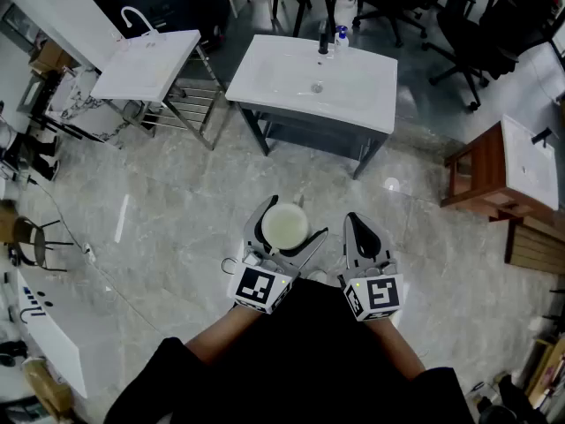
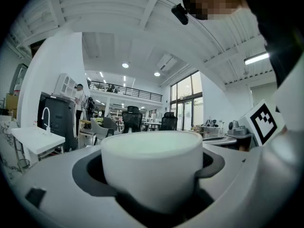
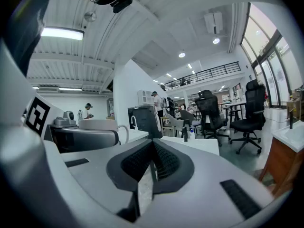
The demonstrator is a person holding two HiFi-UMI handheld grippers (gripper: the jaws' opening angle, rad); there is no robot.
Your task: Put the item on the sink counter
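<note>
The white cup [image 1: 285,228] stood upright, mouth up, its axis vertical, clasped between the wide-spread jaws of the left gripper [image 1: 284,215], pads pressing its sides. It hung above the pale stone floor [image 1: 177,201], well short of the sink counter [image 1: 362,95] ahead. The head view looked down into its empty, pale inside; the left gripper view showed only its outer wall and rim, while the right gripper view caught it side-on with a handle loop [image 3: 124,128]. The right gripper [image 1: 357,226] sat just beside the left with its jaws pressed together on nothing. Both were held close in front of the body — forearms level, tips aimed toward the counter with its faucet [image 1: 323,42].
</note>
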